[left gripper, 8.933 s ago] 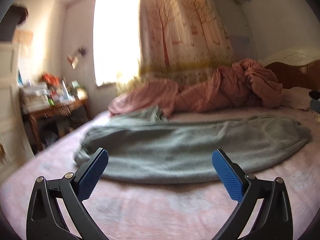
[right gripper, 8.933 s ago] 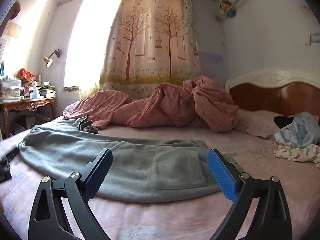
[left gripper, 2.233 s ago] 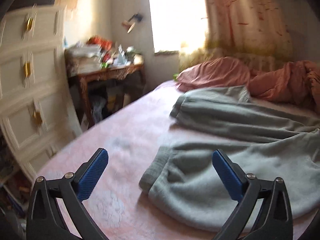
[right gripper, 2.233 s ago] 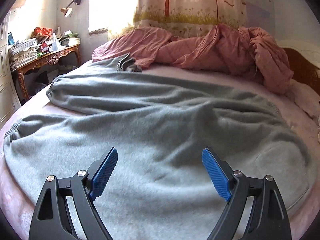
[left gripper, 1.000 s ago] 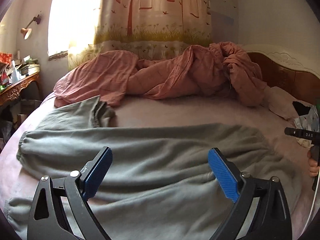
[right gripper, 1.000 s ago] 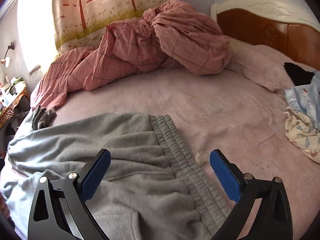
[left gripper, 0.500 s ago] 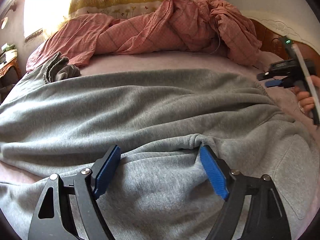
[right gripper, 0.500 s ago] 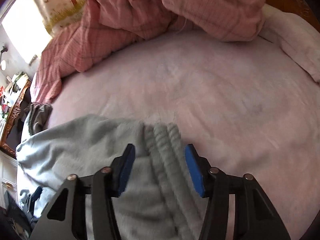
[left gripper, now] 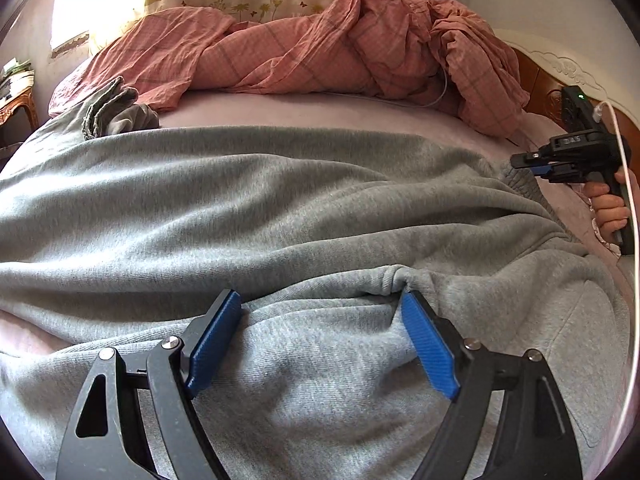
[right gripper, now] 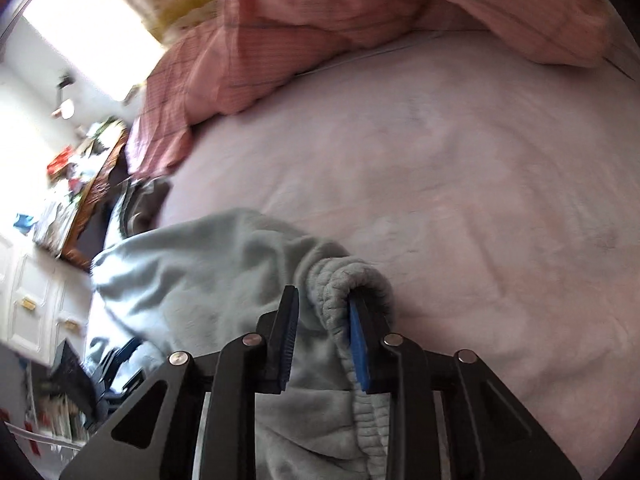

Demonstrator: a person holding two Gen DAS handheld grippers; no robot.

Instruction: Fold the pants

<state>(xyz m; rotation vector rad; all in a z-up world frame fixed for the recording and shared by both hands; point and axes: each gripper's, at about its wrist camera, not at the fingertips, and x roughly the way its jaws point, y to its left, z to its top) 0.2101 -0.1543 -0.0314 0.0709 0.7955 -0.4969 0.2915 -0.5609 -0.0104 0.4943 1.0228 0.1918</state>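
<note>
We are working on a pair of grey pants (left gripper: 280,208) that is lying spread across the pink sheet of the bed (left gripper: 280,110), stretching out to both sides ahead of our left hand-held gripper (left gripper: 320,332).

Our left hand-held gripper is pressing down into the grey fabric with its jaws standing wide. A bunched ridge of the cloth is rising between the two blue pads (left gripper: 428,348), and a small pucker is gathering just at the tip of the far-side pad, but the pads are not pinching the cloth together.

Off to the right of that gripper, near the elastic waistband (left gripper: 520,184), we are seeing our right hand-held gripper (left gripper: 532,162) held by a hand (left gripper: 608,210), with a thin white cable (left gripper: 624,152) trailing from it.

In the right wrist view, our right hand-held gripper (right gripper: 324,336) is closing its jaws on the ribbed waistband (right gripper: 344,280), which is curling up and over between the pads; the jaws are already narrow, with the band squeezed between them. The rest of the pants (right gripper: 192,272) is trailing away to the left of this gripper.

Beyond both grippers, a crumpled pink checked quilt (left gripper: 320,52) is heaped along the far side of the bed.
</note>
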